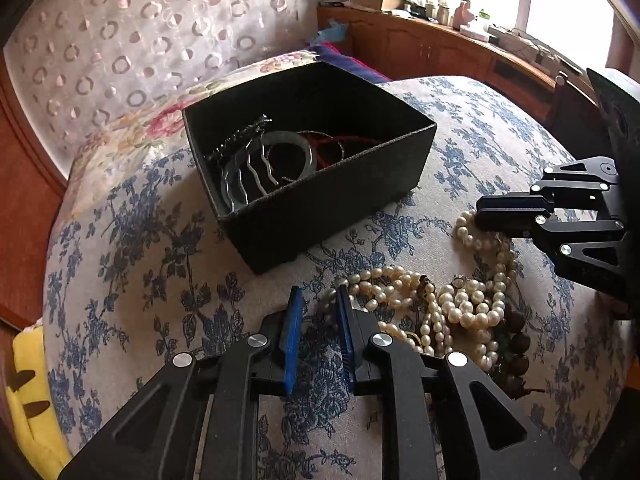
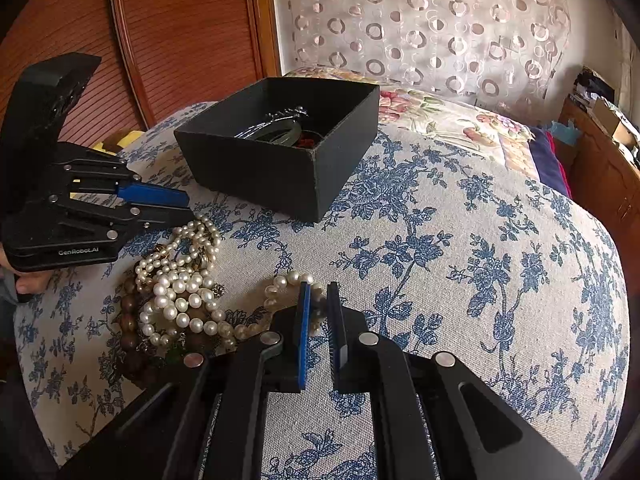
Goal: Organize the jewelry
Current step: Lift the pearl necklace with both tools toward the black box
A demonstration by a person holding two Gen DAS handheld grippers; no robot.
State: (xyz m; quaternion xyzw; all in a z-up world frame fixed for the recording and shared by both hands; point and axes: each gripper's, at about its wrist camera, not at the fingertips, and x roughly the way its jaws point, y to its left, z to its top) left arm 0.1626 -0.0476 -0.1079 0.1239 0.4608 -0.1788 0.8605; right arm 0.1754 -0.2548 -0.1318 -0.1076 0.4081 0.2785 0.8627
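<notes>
You are working over a bed cover (image 1: pixel 168 240) printed with blue flowers, with a rose-patterned pillow (image 1: pixel 132 136) lying behind it, a circle-patterned curtain (image 1: pixel 132 32) hanging beyond, a wooden sideboard (image 1: pixel 440 48) running under the bright window, and a reddish slatted door (image 2: pixel 188 36) standing on the other side. A black open box (image 1: pixel 320 184) is sitting on the cover; inside it a pale green bangle (image 1: pixel 288 148), a wavy metal hair comb (image 1: pixel 248 176), a dark chain and something red are lying together. Near the box, a tangle of pearl necklaces (image 1: pixel 460 304) is resting on brown wooden beads (image 1: pixel 516 340). Your left gripper (image 1: pixel 318 300) is holding its jaws apart at the pile's edge, one finger touching the pearls. Your right gripper (image 2: pixel 320 294) is standing slightly parted with a pearl strand lying between its fingers; you cannot tell whether it is pinching it.
</notes>
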